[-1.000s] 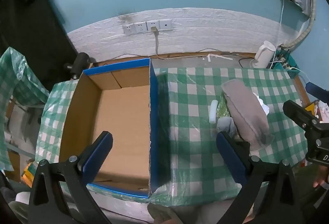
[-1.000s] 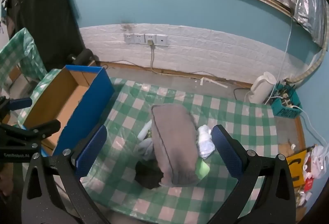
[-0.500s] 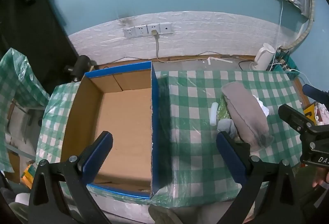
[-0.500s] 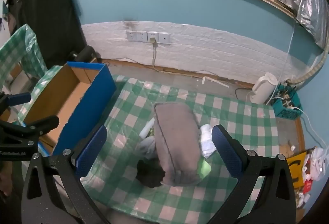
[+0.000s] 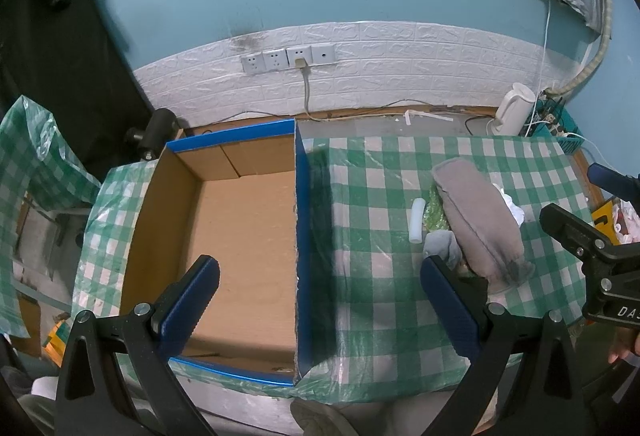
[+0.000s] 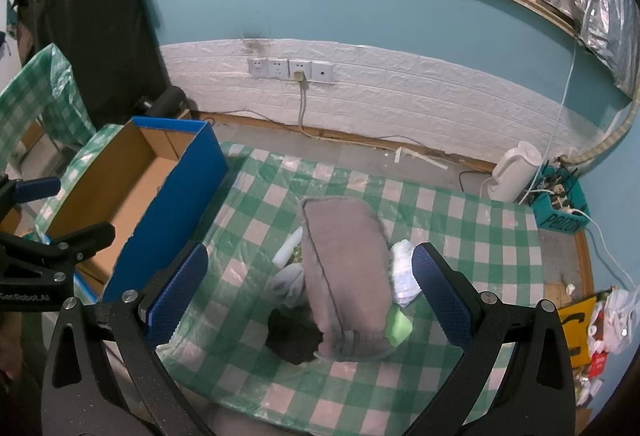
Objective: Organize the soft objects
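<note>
A grey cushion [image 6: 344, 276] lies on the green checked tablecloth [image 6: 460, 228], on top of a small pile: a white cloth [image 6: 404, 272], a black cloth [image 6: 292, 336], a pale grey cloth [image 6: 290, 282], a green piece [image 6: 399, 326] and a white tube [image 5: 417, 220]. The cushion [image 5: 478, 224] also shows right of the empty blue cardboard box [image 5: 240, 236]. My right gripper [image 6: 310, 294] hangs open above the cushion. My left gripper [image 5: 320, 310] is open over the box's right wall, holding nothing.
The blue box [image 6: 176, 188] fills the table's left end. Behind the table are a white brick wall panel with sockets [image 5: 288, 58], a white kettle [image 6: 514, 172] and a teal basket [image 6: 560, 204] on the floor. A second checked cloth [image 5: 24, 156] hangs at left.
Both grippers have drifted slightly back and up, so the table looks a little lower in view. Nothing on the table has moved.
</note>
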Action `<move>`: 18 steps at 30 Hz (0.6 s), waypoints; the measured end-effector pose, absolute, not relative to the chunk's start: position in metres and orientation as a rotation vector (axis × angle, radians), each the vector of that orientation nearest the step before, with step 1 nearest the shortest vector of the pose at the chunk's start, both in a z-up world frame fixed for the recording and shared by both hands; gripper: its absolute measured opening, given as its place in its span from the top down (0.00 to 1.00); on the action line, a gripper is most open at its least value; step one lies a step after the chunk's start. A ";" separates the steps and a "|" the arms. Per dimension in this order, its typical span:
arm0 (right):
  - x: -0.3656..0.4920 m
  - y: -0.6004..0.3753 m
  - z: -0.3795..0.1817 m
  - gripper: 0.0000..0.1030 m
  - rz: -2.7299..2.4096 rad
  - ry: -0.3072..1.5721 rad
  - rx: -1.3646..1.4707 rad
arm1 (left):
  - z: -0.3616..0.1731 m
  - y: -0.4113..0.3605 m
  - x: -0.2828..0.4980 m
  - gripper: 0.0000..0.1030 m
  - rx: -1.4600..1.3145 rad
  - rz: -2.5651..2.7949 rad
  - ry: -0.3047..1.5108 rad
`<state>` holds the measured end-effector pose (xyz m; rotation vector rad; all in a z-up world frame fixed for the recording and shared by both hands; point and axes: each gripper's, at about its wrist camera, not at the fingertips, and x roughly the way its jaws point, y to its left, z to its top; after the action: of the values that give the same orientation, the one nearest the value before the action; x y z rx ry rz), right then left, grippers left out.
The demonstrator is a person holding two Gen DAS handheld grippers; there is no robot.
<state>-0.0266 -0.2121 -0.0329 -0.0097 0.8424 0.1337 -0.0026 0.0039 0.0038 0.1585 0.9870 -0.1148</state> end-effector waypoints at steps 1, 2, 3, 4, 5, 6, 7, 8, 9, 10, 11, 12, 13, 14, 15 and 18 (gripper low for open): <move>-0.027 -0.212 -0.033 0.02 0.133 0.842 -0.009 | 0.004 0.004 -0.003 0.02 0.157 -0.116 0.987; -0.026 -0.212 -0.033 0.02 0.133 0.843 -0.009 | 0.004 0.004 -0.003 0.02 0.160 -0.114 0.987; -0.026 -0.212 -0.033 0.02 0.134 0.844 -0.009 | 0.004 0.003 -0.003 0.02 0.162 -0.113 0.986; -0.026 -0.212 -0.033 0.02 0.134 0.844 -0.010 | 0.004 0.003 -0.002 0.02 0.163 -0.113 0.987; -0.026 -0.212 -0.033 0.02 0.134 0.844 -0.010 | 0.004 0.004 -0.002 0.02 0.165 -0.112 0.988; -0.026 -0.212 -0.033 0.02 0.134 0.844 -0.010 | 0.004 0.004 -0.002 0.02 0.167 -0.112 0.988; -0.026 -0.212 -0.033 0.02 0.133 0.844 -0.010 | 0.004 0.005 -0.001 0.02 0.167 -0.112 0.990; -0.026 -0.213 -0.032 0.02 0.134 0.844 -0.010 | 0.004 0.005 -0.002 0.02 0.167 -0.113 0.990; -0.026 -0.212 -0.033 0.02 0.133 0.843 -0.009 | 0.004 0.005 -0.001 0.02 0.167 -0.114 0.991; -0.026 -0.213 -0.032 0.02 0.134 0.844 -0.009 | 0.005 0.005 -0.001 0.02 0.168 -0.115 0.989; -0.026 -0.212 -0.033 0.02 0.136 0.844 -0.009 | 0.005 0.005 -0.001 0.02 0.169 -0.114 0.990; -0.026 -0.213 -0.032 0.02 0.136 0.845 -0.010 | 0.005 0.005 -0.001 0.02 0.169 -0.113 0.991; -0.026 -0.213 -0.032 0.02 0.134 0.844 -0.010 | 0.005 0.005 -0.001 0.02 0.169 -0.114 0.991; -0.026 -0.214 -0.032 0.02 0.134 0.845 -0.009 | 0.005 0.005 -0.001 0.02 0.167 -0.115 0.990; -0.026 -0.213 -0.032 0.02 0.135 0.846 -0.008 | 0.005 0.004 -0.001 0.02 0.167 -0.115 0.988; -0.026 -0.214 -0.032 0.02 0.135 0.845 -0.010 | 0.006 0.003 -0.001 0.02 0.168 -0.116 0.988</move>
<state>-0.0258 -0.2138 -0.0320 -0.0099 0.8450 0.1350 -0.0012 0.0034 0.0058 0.1677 0.9880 -0.1161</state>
